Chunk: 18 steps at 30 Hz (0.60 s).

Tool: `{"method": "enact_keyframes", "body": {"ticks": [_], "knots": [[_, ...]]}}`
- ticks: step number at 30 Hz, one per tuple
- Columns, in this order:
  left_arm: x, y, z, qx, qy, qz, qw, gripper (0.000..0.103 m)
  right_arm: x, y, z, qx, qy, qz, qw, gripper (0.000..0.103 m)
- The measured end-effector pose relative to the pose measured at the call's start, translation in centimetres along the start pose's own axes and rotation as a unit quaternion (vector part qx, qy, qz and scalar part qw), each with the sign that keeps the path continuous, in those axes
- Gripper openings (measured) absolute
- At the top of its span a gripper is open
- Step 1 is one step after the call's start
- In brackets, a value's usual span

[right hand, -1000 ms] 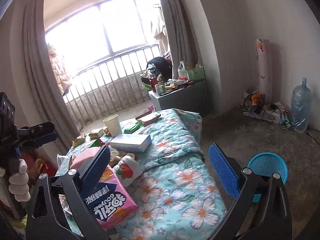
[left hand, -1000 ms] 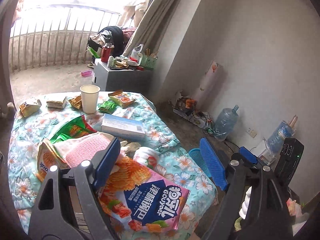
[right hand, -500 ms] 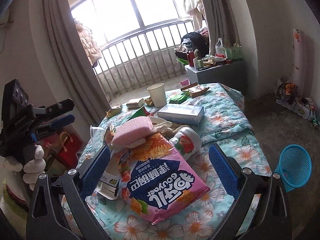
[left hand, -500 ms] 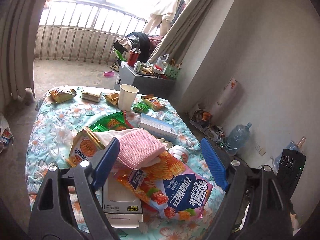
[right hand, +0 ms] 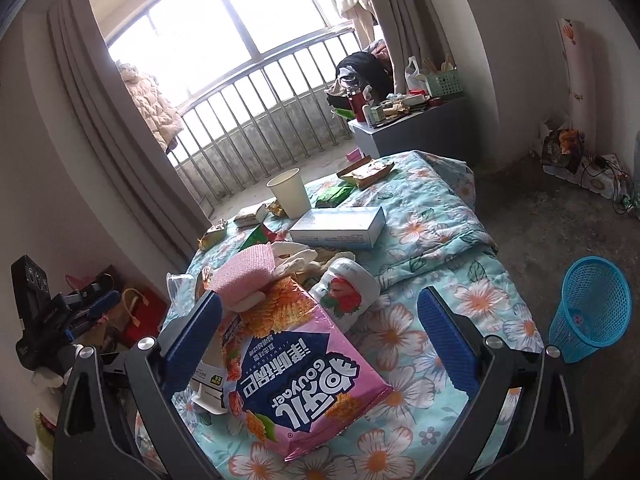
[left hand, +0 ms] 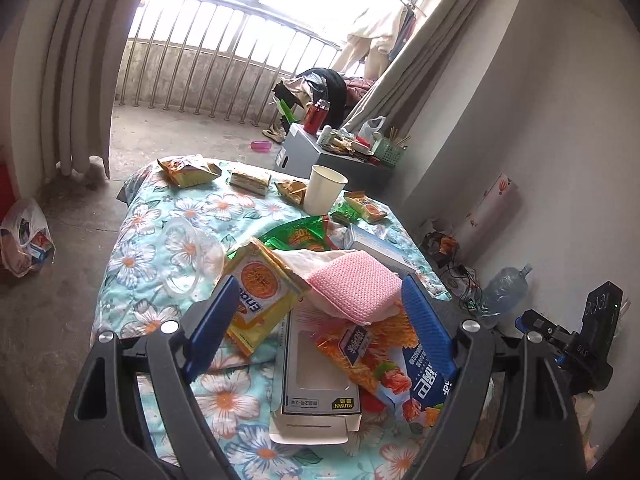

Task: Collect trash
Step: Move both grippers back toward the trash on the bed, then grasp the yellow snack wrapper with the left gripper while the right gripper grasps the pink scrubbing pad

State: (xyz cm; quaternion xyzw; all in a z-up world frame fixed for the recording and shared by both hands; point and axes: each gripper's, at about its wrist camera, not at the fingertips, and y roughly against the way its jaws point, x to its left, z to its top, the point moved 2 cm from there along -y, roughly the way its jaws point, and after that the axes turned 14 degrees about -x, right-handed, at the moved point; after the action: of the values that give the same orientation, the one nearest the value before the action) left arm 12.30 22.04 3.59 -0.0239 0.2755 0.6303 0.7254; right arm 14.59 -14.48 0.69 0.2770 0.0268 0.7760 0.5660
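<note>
A table with a floral cloth (left hand: 160, 240) is littered with trash. My left gripper (left hand: 320, 328) is open and empty above a white carton (left hand: 316, 376), a yellow snack bag (left hand: 260, 300) and a pink sponge cloth (left hand: 356, 284). My right gripper (right hand: 316, 336) is open and empty above a large pink chip bag (right hand: 304, 376), which also shows in the left wrist view (left hand: 404, 364). A strawberry cup (right hand: 348, 292) lies beside it. A blue mesh waste basket (right hand: 592, 308) stands on the floor at the right.
Farther back on the table are a paper cup (left hand: 324, 194), a blue-white box (right hand: 340, 232), a green wrapper (left hand: 300, 236), a clear plastic lid (left hand: 188, 256) and several small wrappers. A grey cabinet (left hand: 316, 160) stands behind. A plastic bag (left hand: 24, 240) lies on the floor.
Both grippers have swung left and tilted down, so the piled trash now lies between their open fingers. The basket has shifted to the right edge of the right wrist view.
</note>
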Motion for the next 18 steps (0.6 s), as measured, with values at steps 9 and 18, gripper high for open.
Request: {"method": "enact_keyframes", "body": {"ticks": [9,18], "knots": [[1.4,-2.7,-2.2,0.023,-0.061,0.022,0.9976,0.077,1.4,-3.1,-1.1,0.038,-0.008,0.027,0.999,0.093],[3.3,-9.7,-2.0,0.108,0.003,0.016,0.9940,0.063,1.8,-5.7,-1.0,0.068,-0.038,0.048,0.996,0.088]]}}
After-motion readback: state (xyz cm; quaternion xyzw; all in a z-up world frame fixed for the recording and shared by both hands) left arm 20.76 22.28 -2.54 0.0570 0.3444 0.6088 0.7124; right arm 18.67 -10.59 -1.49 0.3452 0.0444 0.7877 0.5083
